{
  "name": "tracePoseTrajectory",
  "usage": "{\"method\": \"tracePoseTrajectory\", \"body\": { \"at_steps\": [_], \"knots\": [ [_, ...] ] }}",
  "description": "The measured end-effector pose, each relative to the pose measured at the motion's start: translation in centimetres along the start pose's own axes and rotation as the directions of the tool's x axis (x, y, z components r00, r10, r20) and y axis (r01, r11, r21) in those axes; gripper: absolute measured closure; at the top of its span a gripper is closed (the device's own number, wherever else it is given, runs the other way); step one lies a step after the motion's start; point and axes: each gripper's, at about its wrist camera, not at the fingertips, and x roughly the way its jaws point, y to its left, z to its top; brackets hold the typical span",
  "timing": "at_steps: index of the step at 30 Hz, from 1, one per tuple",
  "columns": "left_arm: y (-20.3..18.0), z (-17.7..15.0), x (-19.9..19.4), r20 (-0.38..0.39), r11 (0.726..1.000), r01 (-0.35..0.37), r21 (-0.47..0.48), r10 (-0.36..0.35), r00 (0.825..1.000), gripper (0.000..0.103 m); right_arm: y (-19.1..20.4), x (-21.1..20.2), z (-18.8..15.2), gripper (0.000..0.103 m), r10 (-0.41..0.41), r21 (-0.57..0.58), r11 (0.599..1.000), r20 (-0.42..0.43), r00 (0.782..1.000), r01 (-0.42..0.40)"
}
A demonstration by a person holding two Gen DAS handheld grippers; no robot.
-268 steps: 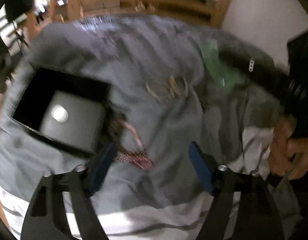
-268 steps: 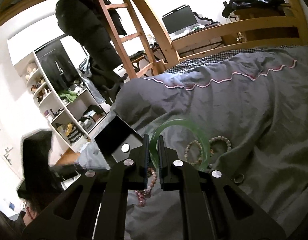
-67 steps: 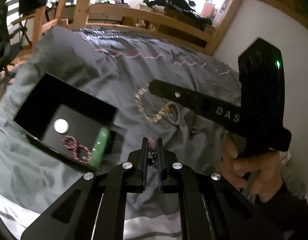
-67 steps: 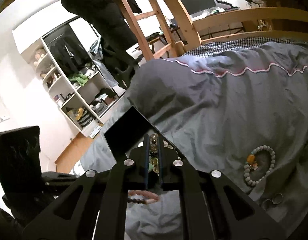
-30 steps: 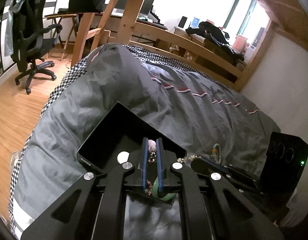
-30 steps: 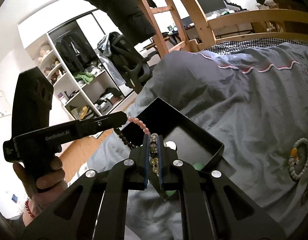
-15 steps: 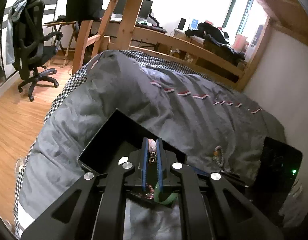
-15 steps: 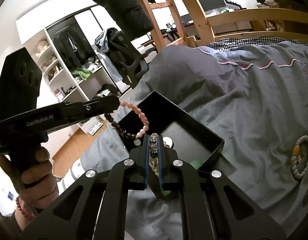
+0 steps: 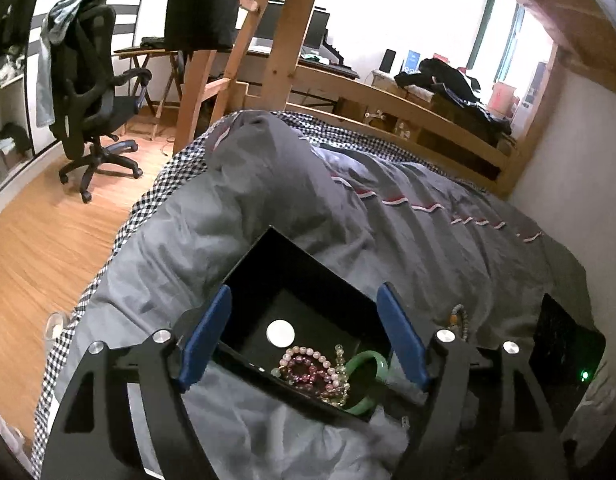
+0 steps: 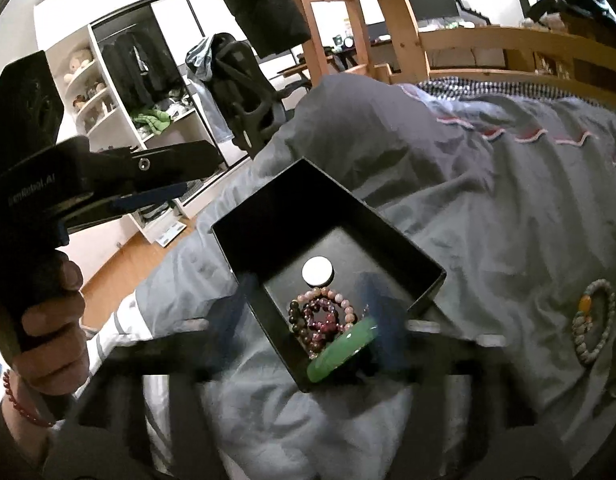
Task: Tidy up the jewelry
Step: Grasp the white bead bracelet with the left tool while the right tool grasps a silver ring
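A black open box (image 9: 268, 264) (image 10: 268, 196) sits on the grey duvet. Inside lie a white disc (image 9: 280, 332) (image 10: 317, 271), a pink bead bracelet (image 9: 308, 354) (image 10: 339, 300), a dark red bracelet (image 9: 308, 374) (image 10: 321, 318), a pale yellow bead bracelet (image 9: 339, 396) and a green bangle (image 9: 367, 364) (image 10: 339, 350). My left gripper (image 9: 302, 336) is open and empty above the box; it also shows in the right wrist view (image 10: 196, 168). My right gripper (image 10: 311, 308) is open, blurred, over the box. A grey-green bead bracelet (image 10: 593, 320) (image 9: 459, 320) lies on the duvet to the right.
The bed has a wooden rail (image 9: 407, 100) and a ladder (image 10: 327, 8). An office chair (image 9: 92, 92) stands on the wood floor (image 9: 24, 248) at left. White shelves (image 10: 108, 100) stand beyond the bed. A small ring (image 10: 615, 386) lies on the duvet.
Both grippers have opened. The pink bracelet from the left gripper and the pale bead bracelet from the right gripper now lie in the box.
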Motion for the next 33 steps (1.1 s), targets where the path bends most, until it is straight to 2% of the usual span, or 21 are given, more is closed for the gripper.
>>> {"method": "tracePoseTrajectory", "body": {
  "at_steps": [1, 5, 11, 15, 21, 23, 26, 29, 33],
  "knots": [
    [0.0, 0.0, 0.0, 0.003, 1.000, -0.002, 0.002, 0.002, 1.000, 0.018, 0.2, -0.3, 0.0, 0.008, -0.023, -0.025, 0.999, 0.019, 1.000, 0.024],
    [0.1, 0.0, -0.3, 0.016, 1.000, 0.007, -0.002, -0.007, 1.000, 0.006, 0.1, -1.0, 0.3, 0.004, -0.096, -0.088, 0.991, 0.039, 0.995, 0.099],
    [-0.4, -0.1, -0.2, 0.006, 0.999, 0.044, -0.022, -0.044, 0.999, 0.006, -1.5, -3.0, 1.3, 0.004, -0.157, -0.063, 0.985, 0.080, 0.984, 0.163],
    [-2.0, -0.3, 0.2, -0.011, 0.998, 0.063, -0.002, -0.063, 0.998, 0.006, -3.0, -5.9, 2.4, 0.004, -0.227, -0.052, 0.971, 0.132, 0.965, 0.235],
    [-7.0, -0.8, 0.8, -0.038, 0.991, 0.117, 0.060, -0.115, 0.993, 0.006, -6.6, -11.2, 3.6, 0.004, -0.340, -0.022, 0.937, 0.154, 0.928, 0.347],
    [-8.5, -1.0, 1.3, -0.050, 0.988, 0.138, 0.068, -0.135, 0.990, 0.006, -8.0, -13.1, 4.0, 0.004, -0.378, -0.020, 0.923, 0.147, 0.914, 0.385],
    [-10.5, -1.4, 2.5, -0.072, 0.985, 0.160, 0.072, -0.155, 0.985, 0.006, -9.8, -14.7, 4.4, 0.004, -0.406, -0.020, 0.911, 0.121, 0.906, 0.411],
    [-12.4, -1.8, 4.4, -0.110, 0.981, 0.180, 0.071, -0.172, 0.979, 0.006, -11.3, -15.2, 3.9, 0.004, -0.416, -0.053, 0.907, 0.048, 0.908, 0.419],
    [-14.9, -2.8, 7.3, -0.168, 0.976, 0.187, 0.112, -0.167, 0.972, 0.006, -12.9, -14.7, 1.4, 0.004, -0.408, -0.096, 0.910, -0.041, 0.912, 0.402]
  ]
}}
